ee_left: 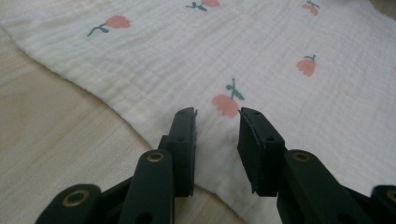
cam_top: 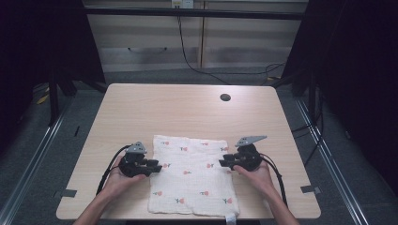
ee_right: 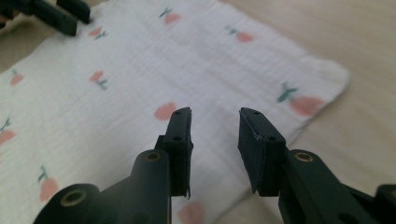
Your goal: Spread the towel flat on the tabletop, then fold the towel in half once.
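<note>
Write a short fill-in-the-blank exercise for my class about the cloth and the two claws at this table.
1. The white cloth is printed with small pink ____.
2. Both the left claw and the right claw have their jaws ____.
3. The cloth lies flat on a ____ table.
4. Near the table's far edge is a small round ____.

Missing words: flowers; open; wooden; hole

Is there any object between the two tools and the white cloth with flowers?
No. The left tool and the right tool both sit open at the side edges of the cloth, jaws over the fabric. Nothing else lies on the table near them.
</note>
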`<action>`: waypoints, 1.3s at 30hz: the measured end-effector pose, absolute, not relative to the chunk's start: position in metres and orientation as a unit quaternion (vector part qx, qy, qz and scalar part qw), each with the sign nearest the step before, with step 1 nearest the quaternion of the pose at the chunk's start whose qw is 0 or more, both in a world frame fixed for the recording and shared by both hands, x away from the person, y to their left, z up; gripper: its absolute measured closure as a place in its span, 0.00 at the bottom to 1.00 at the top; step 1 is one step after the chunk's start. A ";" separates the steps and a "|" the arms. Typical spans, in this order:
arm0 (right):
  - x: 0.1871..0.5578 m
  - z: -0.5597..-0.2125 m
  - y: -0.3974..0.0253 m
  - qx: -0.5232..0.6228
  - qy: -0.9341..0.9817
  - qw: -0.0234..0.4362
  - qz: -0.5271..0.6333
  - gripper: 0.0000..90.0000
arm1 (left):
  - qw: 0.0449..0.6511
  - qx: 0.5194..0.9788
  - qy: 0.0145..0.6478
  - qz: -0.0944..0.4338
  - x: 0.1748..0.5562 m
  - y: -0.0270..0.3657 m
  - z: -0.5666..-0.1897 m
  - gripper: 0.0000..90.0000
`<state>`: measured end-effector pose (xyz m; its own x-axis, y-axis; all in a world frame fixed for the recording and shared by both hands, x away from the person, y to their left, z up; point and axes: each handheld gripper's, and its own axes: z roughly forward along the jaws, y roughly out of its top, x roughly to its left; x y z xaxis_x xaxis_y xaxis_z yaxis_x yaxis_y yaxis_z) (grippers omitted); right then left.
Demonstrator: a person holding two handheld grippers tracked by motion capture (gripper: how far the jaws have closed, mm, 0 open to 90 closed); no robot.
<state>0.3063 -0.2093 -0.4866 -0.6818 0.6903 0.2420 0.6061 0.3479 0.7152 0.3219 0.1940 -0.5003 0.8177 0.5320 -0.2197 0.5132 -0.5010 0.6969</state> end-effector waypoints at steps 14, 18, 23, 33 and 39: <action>0.362 -0.479 -0.224 0.423 0.803 0.083 0.412 0.73 | 0.399 0.867 0.298 0.010 0.322 0.194 -0.500 0.70; 0.375 -0.480 -0.225 0.429 0.804 0.087 0.403 0.74 | 0.400 0.867 0.296 0.009 0.322 0.194 -0.500 0.69; 0.392 -0.486 -0.225 0.435 0.805 0.073 0.397 0.73 | 0.399 0.868 0.296 0.007 0.322 0.194 -0.500 0.69; 0.398 -0.502 -0.215 0.429 0.818 0.053 0.379 0.75 | 0.403 0.865 0.298 0.001 0.322 0.196 -0.501 0.69; 0.392 -0.503 -0.216 0.421 0.823 0.051 0.378 0.90 | 0.405 0.863 0.302 -0.004 0.323 0.197 -0.501 0.68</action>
<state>0.3924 -0.2159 -0.5032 -0.6394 0.7323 0.2342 0.6546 0.3587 0.6655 0.3230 0.1967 -0.5011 0.8176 0.5178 -0.2519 0.5246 -0.4894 0.6967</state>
